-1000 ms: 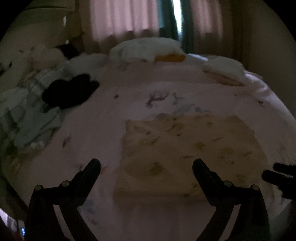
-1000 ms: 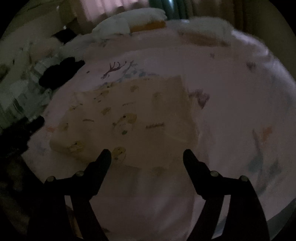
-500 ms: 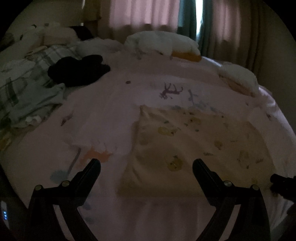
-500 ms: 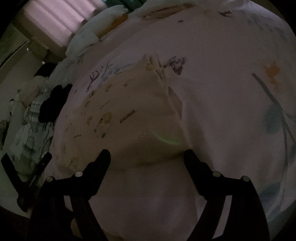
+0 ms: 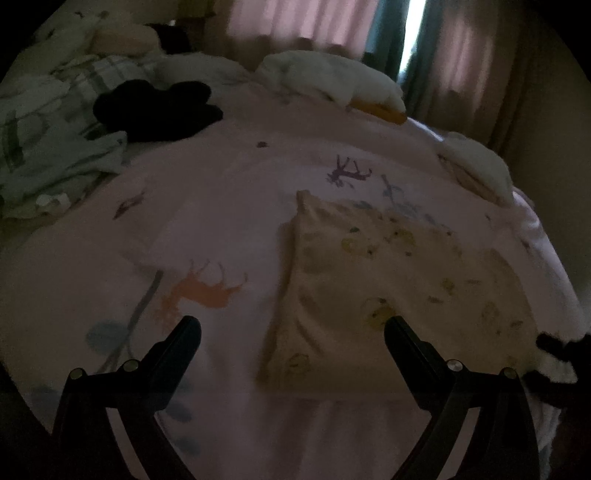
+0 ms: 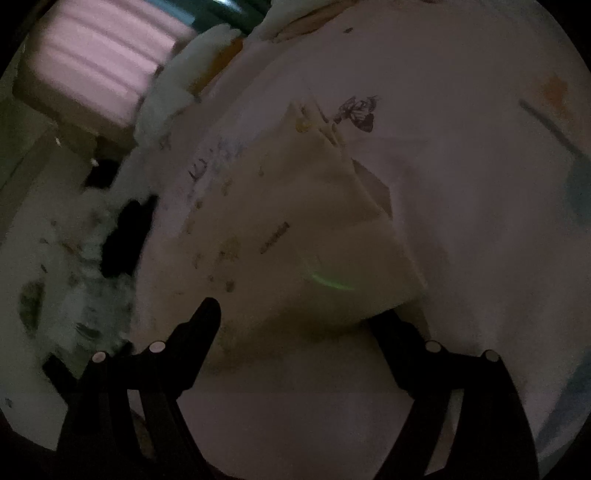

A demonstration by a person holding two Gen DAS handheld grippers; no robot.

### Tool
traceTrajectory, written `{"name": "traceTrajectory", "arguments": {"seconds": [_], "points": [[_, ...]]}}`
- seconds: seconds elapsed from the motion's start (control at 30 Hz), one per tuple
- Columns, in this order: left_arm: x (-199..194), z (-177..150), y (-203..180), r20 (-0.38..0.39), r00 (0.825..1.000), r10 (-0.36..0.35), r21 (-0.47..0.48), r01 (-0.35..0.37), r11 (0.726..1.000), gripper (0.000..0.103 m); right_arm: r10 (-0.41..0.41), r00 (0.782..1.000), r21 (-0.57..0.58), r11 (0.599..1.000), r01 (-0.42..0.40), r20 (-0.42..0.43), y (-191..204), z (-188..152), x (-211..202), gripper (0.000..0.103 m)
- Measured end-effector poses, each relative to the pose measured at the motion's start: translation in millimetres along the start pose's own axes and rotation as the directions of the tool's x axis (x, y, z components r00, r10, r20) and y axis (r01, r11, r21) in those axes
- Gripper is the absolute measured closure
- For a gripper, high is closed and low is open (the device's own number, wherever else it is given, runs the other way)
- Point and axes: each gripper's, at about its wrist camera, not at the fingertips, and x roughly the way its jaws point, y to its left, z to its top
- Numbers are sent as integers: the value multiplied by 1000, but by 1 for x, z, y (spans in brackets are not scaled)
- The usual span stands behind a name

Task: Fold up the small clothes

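A cream garment (image 5: 388, 288) with small yellow animal prints lies folded flat on the pink printed bed sheet (image 5: 221, 206). My left gripper (image 5: 291, 328) is open and empty, hovering over the garment's near left edge. In the right wrist view the same garment (image 6: 295, 221) fills the middle, and its near right corner looks lifted off the sheet. My right gripper (image 6: 299, 317) is open at that near edge, the right fingertip hidden under the cloth. The right gripper's tip (image 5: 554, 345) shows at the far right of the left wrist view.
A black garment (image 5: 155, 110) and a heap of plaid and light clothes (image 5: 48, 140) lie at the far left. White and orange plush pillows (image 5: 332, 81) sit at the bed's head below pink curtains (image 5: 288, 22). The room is dim.
The left gripper has drawn left, so the garment now sits right of centre. The right gripper has tilted and closed in on the garment's near right edge, with its right finger now under the cloth.
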Motion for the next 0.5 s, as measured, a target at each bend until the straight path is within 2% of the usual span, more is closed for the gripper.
{"name": "traceTrajectory", "arguments": {"seconds": [0.07,0.17,0.27,0.4,0.5], "points": [[9,-2,6,-26,999,-32,-32,31,999,4,48,999,39,998,-48,6,-3,0,2,20],[32,-9,18,-150,982,-117,-134,97,986,4,57,998,78,995,-59,33,-4,-1,3,21],[32,-9,13,-126,988,-93,-109,80,991,4,42,998,91,995,-46,41,-2,2,6,25],[31,-11,5,-114,988,-100,-102,89,991,4,29,998,114,993,-35,54,-3,7,8,29],[32,-13,-2,-119,991,-64,-67,56,996,4,0,999,109,994,-6,52,-4,11,11,39]]}}
